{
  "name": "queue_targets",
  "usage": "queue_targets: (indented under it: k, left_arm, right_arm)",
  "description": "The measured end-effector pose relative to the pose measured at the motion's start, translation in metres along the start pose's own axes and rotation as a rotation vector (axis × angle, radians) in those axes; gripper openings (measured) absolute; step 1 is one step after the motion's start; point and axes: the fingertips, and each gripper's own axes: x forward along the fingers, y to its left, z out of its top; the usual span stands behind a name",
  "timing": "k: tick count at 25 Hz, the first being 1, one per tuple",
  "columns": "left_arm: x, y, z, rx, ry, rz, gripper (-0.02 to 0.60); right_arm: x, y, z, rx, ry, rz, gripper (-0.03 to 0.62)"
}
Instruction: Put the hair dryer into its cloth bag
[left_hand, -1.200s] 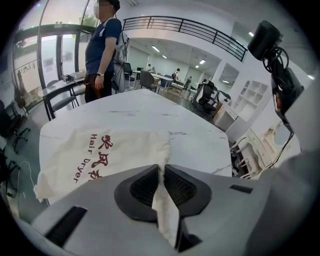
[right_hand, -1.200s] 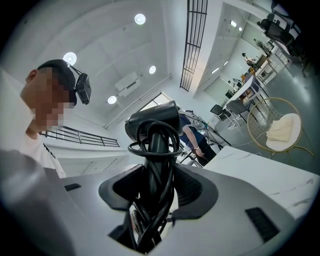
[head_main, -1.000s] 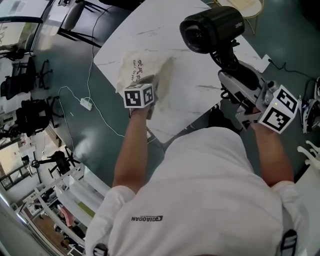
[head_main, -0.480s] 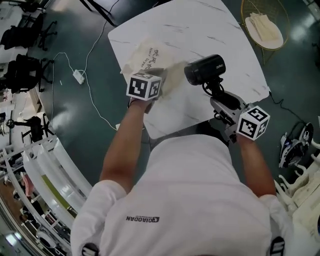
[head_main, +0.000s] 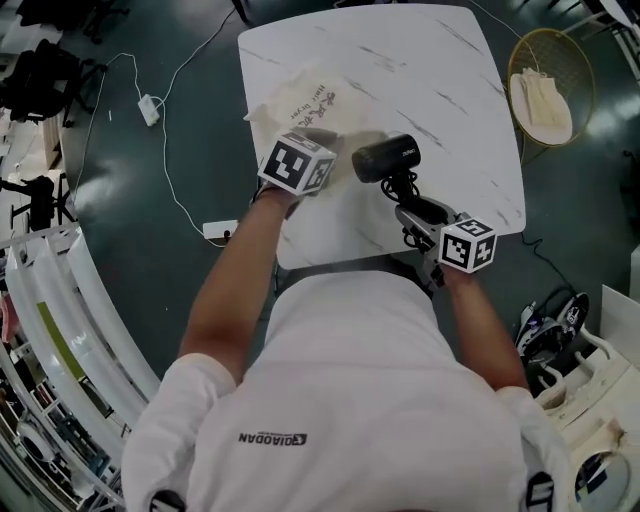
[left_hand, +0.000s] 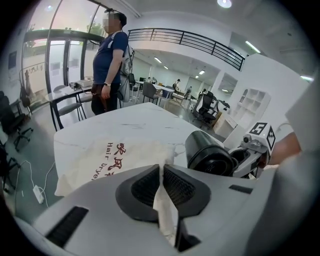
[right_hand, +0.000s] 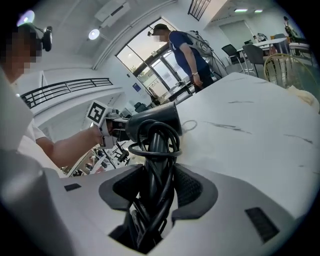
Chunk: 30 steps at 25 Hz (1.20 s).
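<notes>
The cream cloth bag (head_main: 300, 100) with red lettering lies on the white marble table (head_main: 440, 90). My left gripper (left_hand: 161, 172) is shut on a fold of the bag's near edge (left_hand: 165, 210) and holds it up. The black hair dryer (head_main: 385, 160) has its cord wound round the handle (right_hand: 152, 150). My right gripper (right_hand: 155, 180) is shut on that handle. In the head view the dryer's barrel lies just right of the bag's near edge, low over the table. The left gripper view shows the barrel (left_hand: 207, 155) close beside the bag (left_hand: 115, 157).
A round wire basket (head_main: 585, 70) holding pale cloth stands on the floor right of the table. A power strip (head_main: 222, 230) and cables lie on the floor at left. A person (left_hand: 111, 60) stands beyond the far side of the table.
My right gripper has come down with the hair dryer from high in front of the camera to just over the table, beside the bag. The left gripper still holds the bag's edge.
</notes>
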Motion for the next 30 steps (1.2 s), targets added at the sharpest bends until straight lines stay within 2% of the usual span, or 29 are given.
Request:
queue_targets:
  k: [3,13,22,30]
  left_arm:
    - [-0.003,0.002,0.002,0.019,0.004,0.012,0.049]
    - [-0.006,-0.003,0.001,0.006,-0.013,0.007,0.049]
    - [-0.006,-0.012,-0.001,0.044,0.002,0.033,0.049]
    - [-0.009,-0.022,-0.005,0.053,0.012,0.034,0.049]
  right_arm:
    - [0.015,-0.005,-0.007,-0.021,0.066,-0.004,0.21]
    - [0.054,-0.011,-0.021,-0.133,0.239,-0.015,0.209]
    - [0.1,-0.025,-0.001,-0.223,0.287,-0.071,0.21]
    - [0.142,-0.019,0.017,-0.319,0.291,-0.099,0.21]
